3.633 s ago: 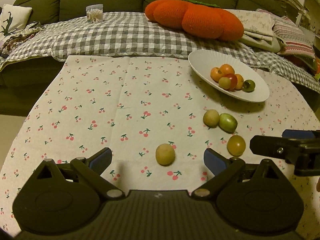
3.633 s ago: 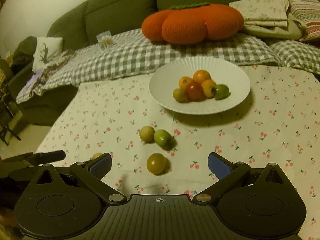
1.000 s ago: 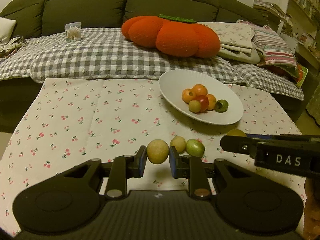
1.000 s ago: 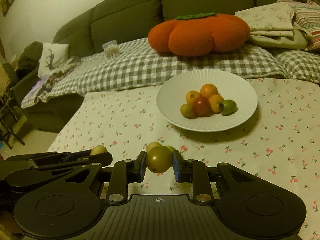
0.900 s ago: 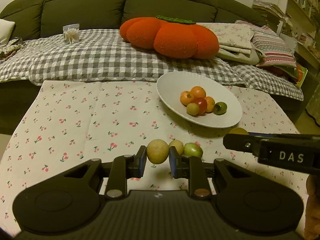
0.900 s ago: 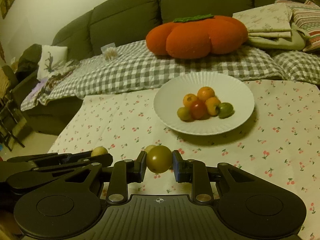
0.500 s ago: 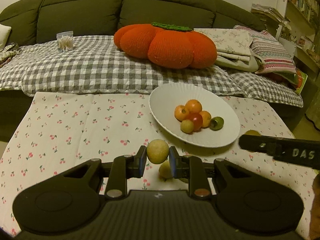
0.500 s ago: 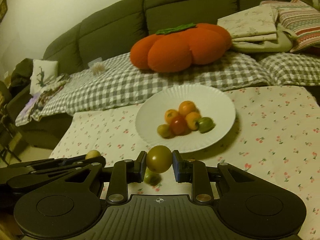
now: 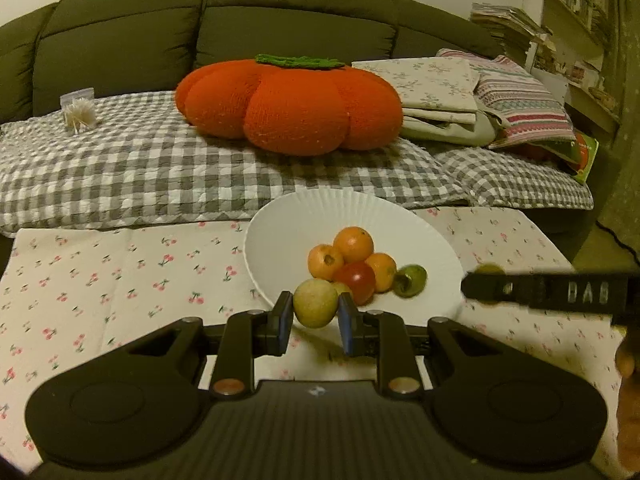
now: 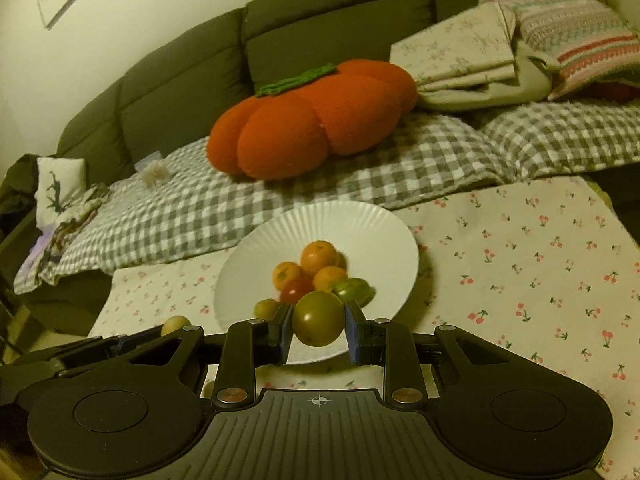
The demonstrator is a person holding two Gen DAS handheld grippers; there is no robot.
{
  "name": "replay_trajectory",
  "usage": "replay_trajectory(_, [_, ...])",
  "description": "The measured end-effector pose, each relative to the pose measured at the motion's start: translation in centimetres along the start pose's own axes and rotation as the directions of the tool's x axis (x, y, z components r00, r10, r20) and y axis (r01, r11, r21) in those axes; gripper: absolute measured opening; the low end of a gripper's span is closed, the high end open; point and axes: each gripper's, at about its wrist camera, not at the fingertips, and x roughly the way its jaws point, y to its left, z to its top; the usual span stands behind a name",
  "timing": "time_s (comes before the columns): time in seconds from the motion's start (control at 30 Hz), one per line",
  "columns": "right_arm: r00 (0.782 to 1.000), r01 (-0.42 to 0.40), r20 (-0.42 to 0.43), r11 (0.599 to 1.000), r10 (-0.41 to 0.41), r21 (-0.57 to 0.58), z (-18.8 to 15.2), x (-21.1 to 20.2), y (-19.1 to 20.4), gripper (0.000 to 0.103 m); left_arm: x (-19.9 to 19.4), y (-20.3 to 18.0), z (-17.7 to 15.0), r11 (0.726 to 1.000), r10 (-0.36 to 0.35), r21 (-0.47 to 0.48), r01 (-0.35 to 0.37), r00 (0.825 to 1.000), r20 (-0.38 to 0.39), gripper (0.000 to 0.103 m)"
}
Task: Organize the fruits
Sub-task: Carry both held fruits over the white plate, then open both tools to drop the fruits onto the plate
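A low table covered with a cherry-print cloth (image 9: 120,280) stands in front of a dark green sofa (image 9: 120,28). On the far side of the table sits a white ribbed plate (image 9: 320,208), holding a small heap of round fruit: three orange ones (image 9: 354,244), a red one (image 9: 358,278), a green one (image 9: 410,280) at the right of the heap, and a small yellowish one partly hidden at the near side.

A person holds two black grippers side by side over the near edge of the plate. The left gripper (image 9: 315,318) is clenched on a pale yellow-green fruit (image 9: 315,303), its blue pads pressing the fruit from both sides, just in front of the heap. The right gripper (image 10: 318,330) is clamped the same way on a darker olive-green fruit (image 10: 318,318), also held off the cloth at the plate's near rim. From the left gripper's camera, the right gripper shows as a blurred black bar at the right edge, with its fruit peeking above it.

Behind the table, a grey checked blanket (image 9: 120,168) lies over the sofa seat. On it rests a large orange pumpkin-shaped cushion (image 9: 288,104) with a green knitted stalk. To the right of the cushion are folded linens (image 9: 436,92) and a striped pillow (image 9: 524,104); to the far left, a small clear container of toothpicks (image 9: 79,110).
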Motion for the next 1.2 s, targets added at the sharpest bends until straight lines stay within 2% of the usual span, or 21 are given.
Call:
replay_trajectory(0.27, [0.999, -0.019, -0.032, 0.996, 0.016, -0.091, -0.3, 3.3, 0.6, 0.025, 3.7, 1.5, 1.0, 0.997, -0.040, -0.063, 0.039, 0.999, -0.019, 0.022])
replay_trajectory(0.53, [0.999, 0.002, -0.053, 0.977, -0.014, -0.215, -1.3, 5.9, 2.5, 0.025, 5.8, 1.6, 1.0, 0.996, -0.050, -0.070, 0.048, 0.998, -0.034, 0.022])
replay_trajectory(0.87, [0.998, 0.039, -0.047, 0.967, -0.052, -0.254, -1.8, 7.3, 2.8, 0.027, 6.4, 1.5, 1.1, 0.997, -0.044, -0.067, 0.042, 0.999, -0.030, 0.022])
replay_trajectory(0.93, [0.998, 0.039, -0.039, 0.969, -0.050, -0.244, -1.6, 7.2, 2.7, 0.029, 6.2, 1.6, 1.1, 0.997, -0.043, -0.071, 0.041, 0.999, -0.029, 0.029])
replay_trajectory(1.0, [0.998, 0.038, -0.034, 0.971, -0.047, -0.237, -1.5, 6.9, 2.6, 0.029, 5.8, 1.7, 1.2, 0.996, -0.042, -0.081, 0.040, 0.999, -0.016, 0.041])
replay_trajectory(1.07, [0.999, 0.037, -0.027, 0.972, -0.045, -0.232, -1.3, 6.7, 2.7, 0.033, 5.3, 1.8, 1.4, 0.996, -0.041, -0.084, 0.041, 0.999, -0.004, 0.044])
replay_trajectory(1.2, [0.999, 0.039, -0.020, 0.977, -0.044, -0.209, -1.1, 6.1, 2.6, 0.033, 4.3, 2.2, 1.6, 0.994, -0.041, -0.102, 0.042, 0.999, 0.008, 0.046])
